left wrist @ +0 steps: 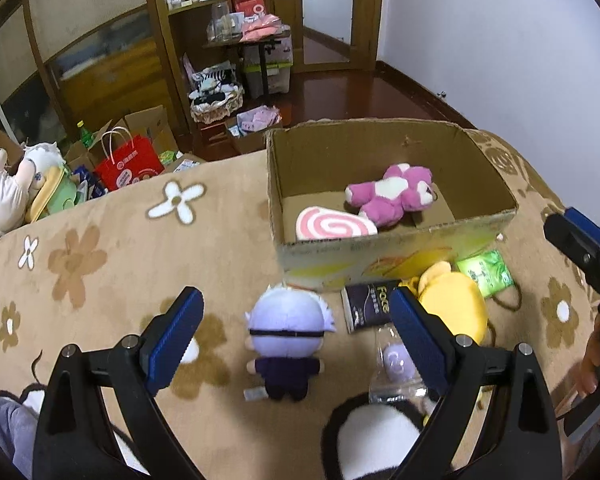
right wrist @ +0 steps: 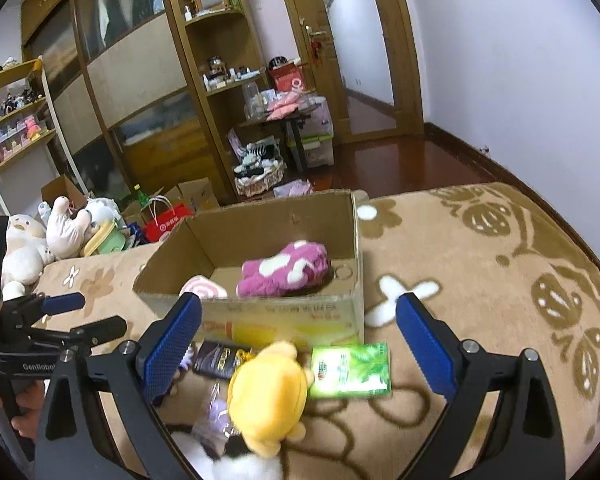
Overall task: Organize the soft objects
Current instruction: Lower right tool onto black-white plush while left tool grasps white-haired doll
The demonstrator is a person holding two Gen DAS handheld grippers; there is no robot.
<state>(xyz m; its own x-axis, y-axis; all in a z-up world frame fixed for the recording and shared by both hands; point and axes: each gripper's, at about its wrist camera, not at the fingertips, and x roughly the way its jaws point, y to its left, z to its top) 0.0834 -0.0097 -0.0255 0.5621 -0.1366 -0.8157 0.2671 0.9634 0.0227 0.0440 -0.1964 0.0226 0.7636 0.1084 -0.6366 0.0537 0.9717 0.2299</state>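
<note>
An open cardboard box (left wrist: 380,256) (right wrist: 284,322) stands on a tan flowered blanket (left wrist: 120,248). Inside lie a pink-and-white plush bear (left wrist: 392,194) (right wrist: 284,268) and a pink swirl plush (left wrist: 332,224) (right wrist: 204,290). My left gripper (left wrist: 295,294) (right wrist: 84,316) is open, its fingers on either side of a lilac-haired doll in dark clothes (left wrist: 288,328) without touching it. My right gripper (right wrist: 300,300) (left wrist: 576,236) is open just above a yellow plush (right wrist: 268,392) (left wrist: 456,304) in front of the box, and nothing is pinched.
By the box's front lie a green packet (right wrist: 352,370), a dark packet (left wrist: 366,308), a clear bag with a purple charm (left wrist: 396,364) and a black-and-white plush (left wrist: 372,436). More plush toys (left wrist: 16,188) and a red bag (left wrist: 128,164) sit beyond the blanket's left edge.
</note>
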